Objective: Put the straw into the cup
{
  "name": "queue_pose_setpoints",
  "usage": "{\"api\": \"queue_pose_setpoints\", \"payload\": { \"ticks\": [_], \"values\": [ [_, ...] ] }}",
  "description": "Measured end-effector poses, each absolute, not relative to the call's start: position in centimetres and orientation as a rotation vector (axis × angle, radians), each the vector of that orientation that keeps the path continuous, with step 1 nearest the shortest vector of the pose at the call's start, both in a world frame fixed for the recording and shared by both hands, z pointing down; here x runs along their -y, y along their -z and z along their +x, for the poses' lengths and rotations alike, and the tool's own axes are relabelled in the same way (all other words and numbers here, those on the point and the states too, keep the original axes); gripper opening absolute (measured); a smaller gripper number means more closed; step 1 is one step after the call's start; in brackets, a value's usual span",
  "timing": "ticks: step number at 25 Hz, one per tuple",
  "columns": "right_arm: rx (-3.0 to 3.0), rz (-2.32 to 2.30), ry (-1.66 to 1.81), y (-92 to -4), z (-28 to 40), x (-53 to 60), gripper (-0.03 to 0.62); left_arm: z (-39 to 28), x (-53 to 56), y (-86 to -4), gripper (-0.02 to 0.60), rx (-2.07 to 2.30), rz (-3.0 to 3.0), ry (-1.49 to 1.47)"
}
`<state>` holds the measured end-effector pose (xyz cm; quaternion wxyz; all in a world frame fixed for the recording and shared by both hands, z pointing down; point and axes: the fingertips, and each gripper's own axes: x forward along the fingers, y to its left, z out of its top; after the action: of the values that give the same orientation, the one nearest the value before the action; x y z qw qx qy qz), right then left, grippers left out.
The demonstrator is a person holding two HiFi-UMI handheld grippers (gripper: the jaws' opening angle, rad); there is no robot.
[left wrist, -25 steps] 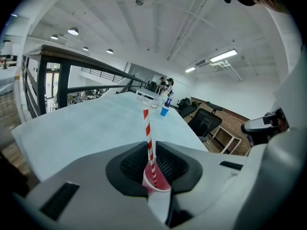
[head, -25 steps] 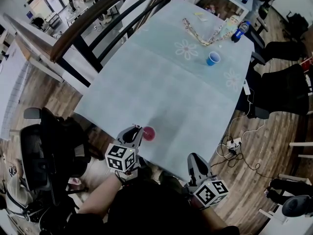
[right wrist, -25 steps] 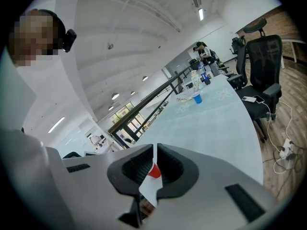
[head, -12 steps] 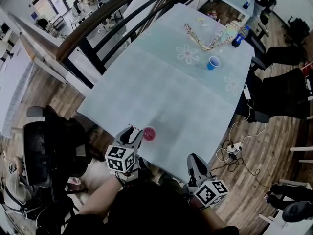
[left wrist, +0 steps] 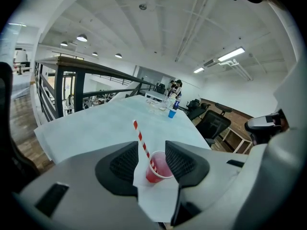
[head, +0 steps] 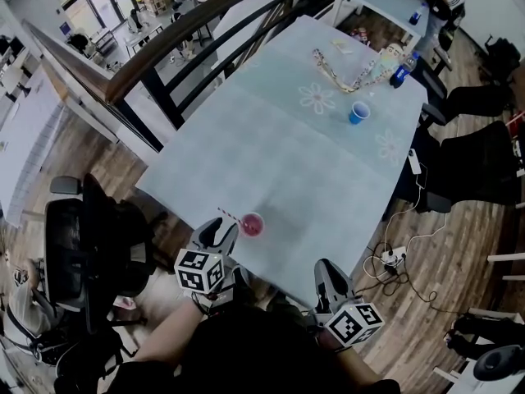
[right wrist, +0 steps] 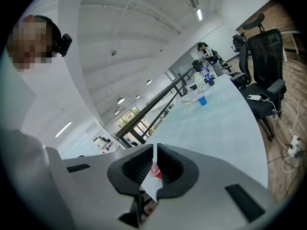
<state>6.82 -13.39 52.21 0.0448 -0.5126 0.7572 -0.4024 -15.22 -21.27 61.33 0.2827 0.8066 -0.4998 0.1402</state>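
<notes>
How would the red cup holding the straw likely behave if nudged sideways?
Probably light: the red cup looks small and thin-walled, so it may slide. The tall straw leans past its rim, so it could tip.

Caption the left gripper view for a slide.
Left hand-held gripper, jaws opening and not touching the striped straw, which leans in the red cup on the table.

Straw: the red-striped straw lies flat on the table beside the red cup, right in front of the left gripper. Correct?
No, it is not flat. The straw stands leaning in the red cup, right in front of the left gripper, whose fingers are opening with the straw seen between them, not gripped. The left gripper view shows it.
</notes>
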Motion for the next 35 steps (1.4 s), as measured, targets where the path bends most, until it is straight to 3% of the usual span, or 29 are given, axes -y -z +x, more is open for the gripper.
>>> {"api": "queue_pose_setpoints", "payload": {
  "ticks": [9,17,24,35],
  "values": [
    [-2.362,-1.513,1.197,-51.3,6.3,12.1,0.048,-14.1,17.8,-57.3,0.166,1.295,2.215,-0.271],
    [-2.443,-1.445,1.119,-49.9,5.7,10.8,0.048,-13.3,14.2,-48.5,0.149,1.387,2.339,-0.075],
    [-2.559,-1.372,0.962,-47.3,5.0,10.1,0.048,-11.9,10.3,-40.9,0.056,1.451,2.522,0.025],
    [-2.751,-1.214,0.705,-43.3,4.9,8.3,0.048,-8.1,6.4,-38.9,0.026,1.463,2.540,0.067]
  ]
}}
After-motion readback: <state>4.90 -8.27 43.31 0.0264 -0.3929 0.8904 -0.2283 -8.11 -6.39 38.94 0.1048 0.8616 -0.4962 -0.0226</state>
